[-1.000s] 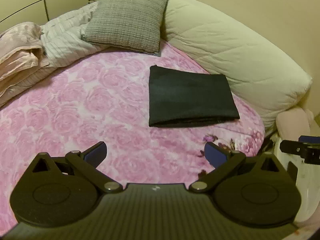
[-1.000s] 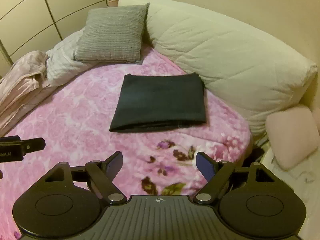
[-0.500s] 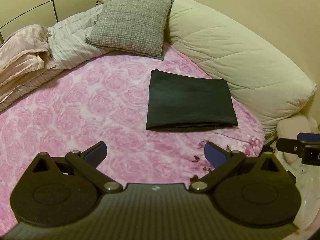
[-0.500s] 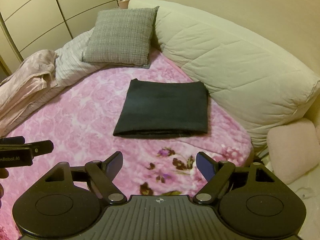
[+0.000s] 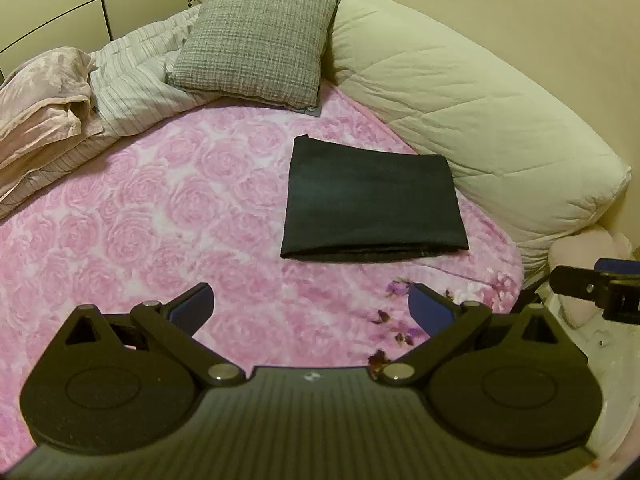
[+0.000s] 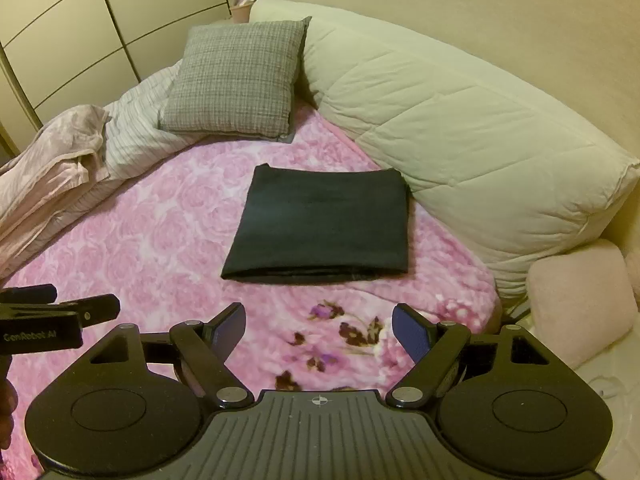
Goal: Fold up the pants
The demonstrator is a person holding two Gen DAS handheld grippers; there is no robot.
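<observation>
bed (image 5: 132, 216): pink rose blanket | duvet (image 5: 460, 120): along far edge, just beside pants | cushion (image 5: 256, 40): grey, behind pants | pants (image 5: 372, 200): folded flat, mid-bed, nothing on them | left tool (image 5: 310, 306): released, empty | right tool (image 6: 319, 326): released, empty

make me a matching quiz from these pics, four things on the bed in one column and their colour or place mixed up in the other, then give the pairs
Things:
1. folded pants
2. square cushion
3. long bolster pillow
4. crumpled blanket

Descriptions:
A. pale cream, quilted, along the wall
B. dusty pink, heaped at the bed's far left
C. dark, flat rectangle on the rose-print bedspread
D. grey check weave, propped at the head of the bed

Pairs: 1-C, 2-D, 3-A, 4-B
</observation>
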